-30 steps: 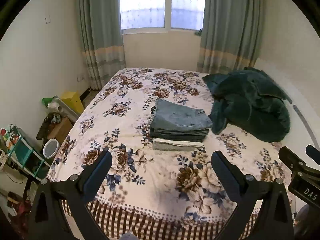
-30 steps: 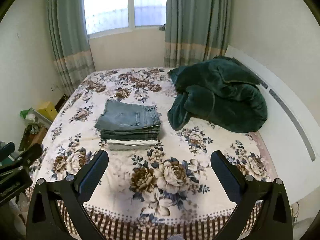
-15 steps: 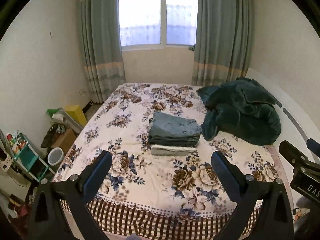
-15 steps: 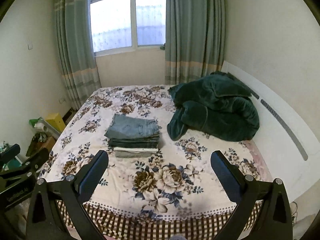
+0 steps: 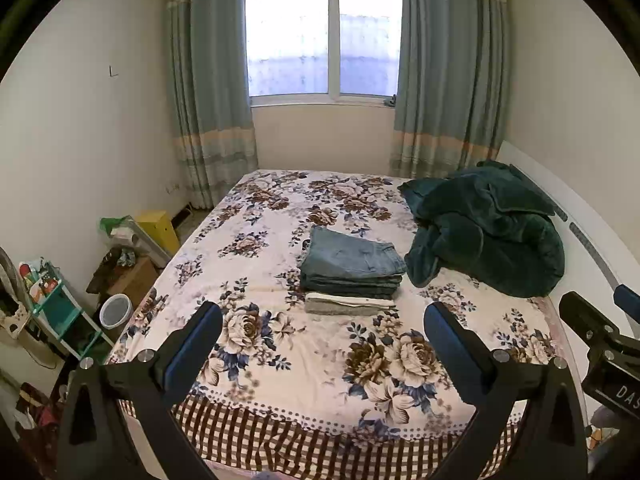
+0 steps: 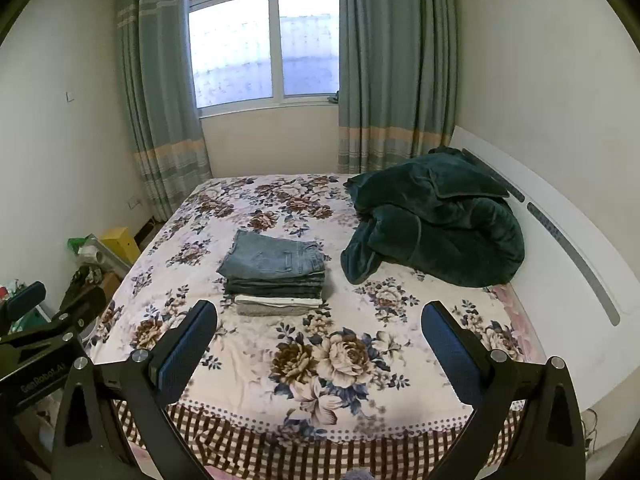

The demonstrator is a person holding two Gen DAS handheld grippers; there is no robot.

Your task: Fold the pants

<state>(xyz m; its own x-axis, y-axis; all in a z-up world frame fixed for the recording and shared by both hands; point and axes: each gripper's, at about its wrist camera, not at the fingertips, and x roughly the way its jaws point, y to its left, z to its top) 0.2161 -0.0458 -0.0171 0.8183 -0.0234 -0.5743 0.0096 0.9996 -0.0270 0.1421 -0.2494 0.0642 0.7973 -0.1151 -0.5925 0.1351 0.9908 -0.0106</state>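
Observation:
A neat stack of folded pants (image 5: 352, 270) lies in the middle of the floral bed (image 5: 280, 364), blue jeans on top and a pale grey pair at the bottom. It also shows in the right wrist view (image 6: 276, 274). My left gripper (image 5: 322, 332) is open and empty, held back over the foot of the bed, well short of the stack. My right gripper (image 6: 318, 332) is open and empty too, at the same distance. Each gripper shows at the edge of the other's view.
A crumpled dark green blanket (image 5: 488, 232) lies at the right by the white headboard (image 6: 560, 240). Boxes, a small bin (image 5: 116, 311) and a teal shelf (image 5: 60, 320) crowd the floor at the left. The window and curtains are behind the bed.
Both grippers have pulled back and risen away from the bed, so the stack looks smaller and more of the window shows. The stack has not moved.

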